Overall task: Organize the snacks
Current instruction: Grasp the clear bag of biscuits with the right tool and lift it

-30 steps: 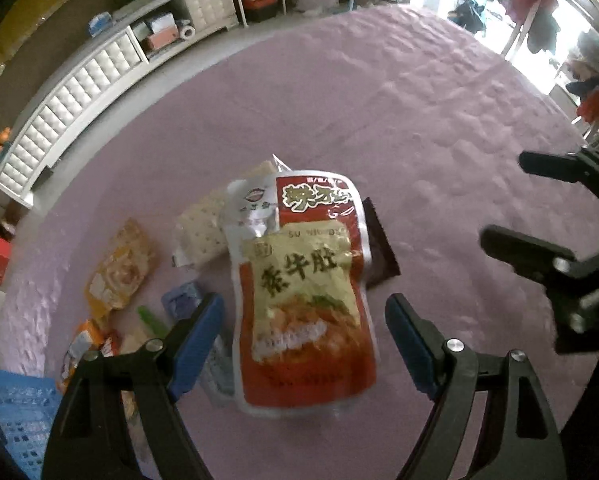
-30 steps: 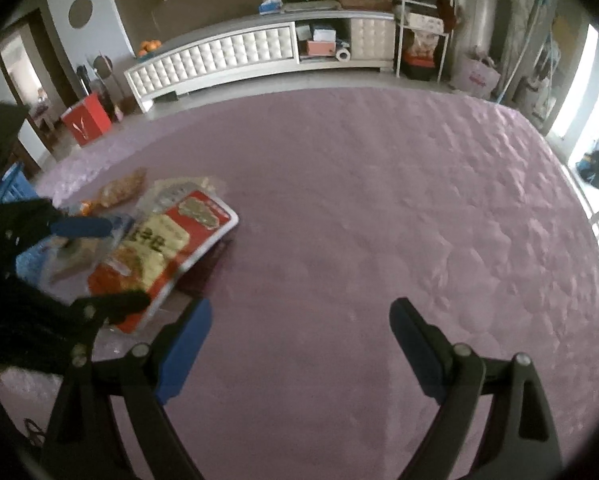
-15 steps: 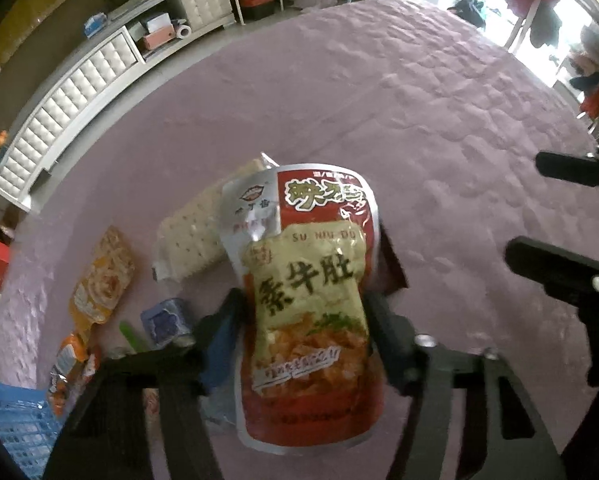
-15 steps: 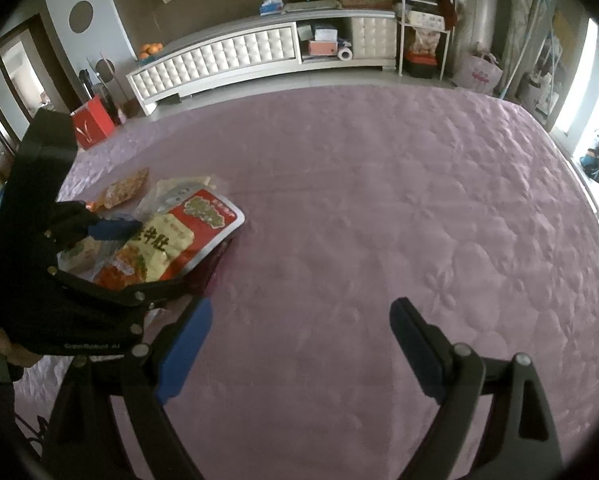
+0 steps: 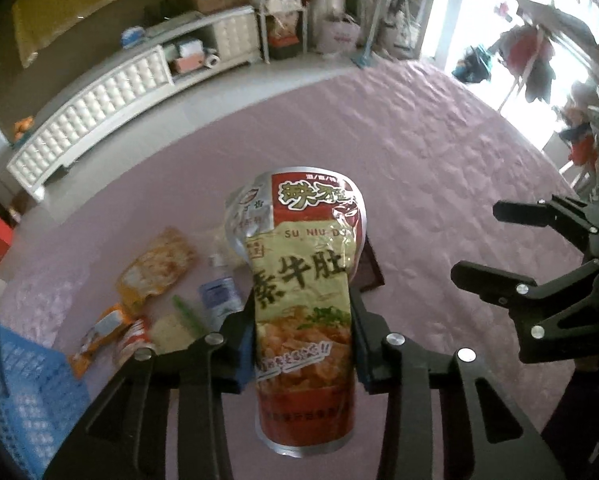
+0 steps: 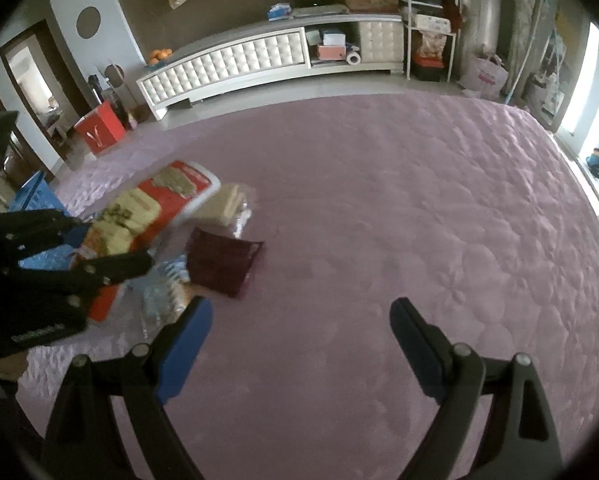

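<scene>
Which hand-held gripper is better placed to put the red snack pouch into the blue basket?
Left. The left hand-held gripper already clamps the red snack pouch, beside the blue basket; the right hand-held gripper is open, empty.

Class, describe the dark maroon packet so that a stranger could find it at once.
Start at the pink quilted mat and go to the snack pile on its left side. The dark maroon packet lies flat at the pile's right edge, nearest the open mat. It is the only dark, plain one; its neighbours are pale or brightly printed.
</scene>
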{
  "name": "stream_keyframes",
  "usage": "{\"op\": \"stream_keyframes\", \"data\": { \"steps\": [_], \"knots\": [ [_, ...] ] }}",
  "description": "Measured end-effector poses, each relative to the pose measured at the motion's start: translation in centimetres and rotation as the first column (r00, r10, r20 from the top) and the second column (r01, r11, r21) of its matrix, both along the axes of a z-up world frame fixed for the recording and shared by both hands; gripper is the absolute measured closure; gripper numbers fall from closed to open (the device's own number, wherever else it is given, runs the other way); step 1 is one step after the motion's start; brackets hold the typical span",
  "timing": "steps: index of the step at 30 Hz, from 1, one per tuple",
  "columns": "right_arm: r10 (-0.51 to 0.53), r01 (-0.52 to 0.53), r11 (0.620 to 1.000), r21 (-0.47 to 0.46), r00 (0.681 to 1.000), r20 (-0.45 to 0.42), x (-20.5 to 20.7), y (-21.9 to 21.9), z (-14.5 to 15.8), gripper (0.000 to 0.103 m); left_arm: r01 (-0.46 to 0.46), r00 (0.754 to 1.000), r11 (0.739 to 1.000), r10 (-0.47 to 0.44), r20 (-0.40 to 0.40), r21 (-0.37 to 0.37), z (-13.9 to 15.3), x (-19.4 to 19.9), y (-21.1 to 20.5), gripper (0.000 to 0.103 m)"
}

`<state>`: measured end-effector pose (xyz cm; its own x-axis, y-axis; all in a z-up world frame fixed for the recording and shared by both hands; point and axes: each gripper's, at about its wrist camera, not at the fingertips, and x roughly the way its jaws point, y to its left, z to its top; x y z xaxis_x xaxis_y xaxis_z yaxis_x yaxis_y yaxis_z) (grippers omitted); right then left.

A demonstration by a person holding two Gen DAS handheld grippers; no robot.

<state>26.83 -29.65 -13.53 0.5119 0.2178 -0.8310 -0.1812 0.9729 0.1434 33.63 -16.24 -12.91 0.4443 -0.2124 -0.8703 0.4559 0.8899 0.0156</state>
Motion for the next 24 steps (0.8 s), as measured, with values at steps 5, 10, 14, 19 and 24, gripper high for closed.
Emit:
{"op": "stream_keyframes", "data": {
  "steps": [5, 10, 14, 19, 24],
  "knots": [
    [0.036, -0.036, 0.999, 0.019, 0.999, -0.001, 0.1, 1.5, 0.6, 0.01, -0.086, 0.994, 0.996, 0.086, 0.064, -0.004, 1.6, -2.2, 3.0, 0.068],
    [0.104, -0.104, 0.994, 0.039, 0.994, -0.012, 0.4, 4.2, 0.6, 0.01, -0.153, 0.985, 0.988, 0.154, 0.073, -0.025, 2.0, -4.4, 5.8, 0.068],
    [0.174, -0.172, 0.984, 0.035, 0.984, -0.033, 0.4, 7.2, -0.2, 0.01, -0.206, 0.976, 0.977, 0.209, 0.066, -0.047, 1.6, -5.8, 8.1, 0.068],
    [0.232, -0.232, 0.973, -0.003, 0.97, -0.076, 0.9, 10.4, -2.3, 0.01, -0.263, 0.964, 0.964, 0.264, 0.03, -0.037, 0.4, -6.1, 10.3, 0.069],
    [0.265, -0.268, 0.963, -0.009, 0.958, -0.113, 1.5, 12.3, -4.1, 0.01, -0.286, 0.958, 0.958, 0.287, 0.016, -0.032, -0.6, -5.7, 11.2, 0.069]
  ]
}}
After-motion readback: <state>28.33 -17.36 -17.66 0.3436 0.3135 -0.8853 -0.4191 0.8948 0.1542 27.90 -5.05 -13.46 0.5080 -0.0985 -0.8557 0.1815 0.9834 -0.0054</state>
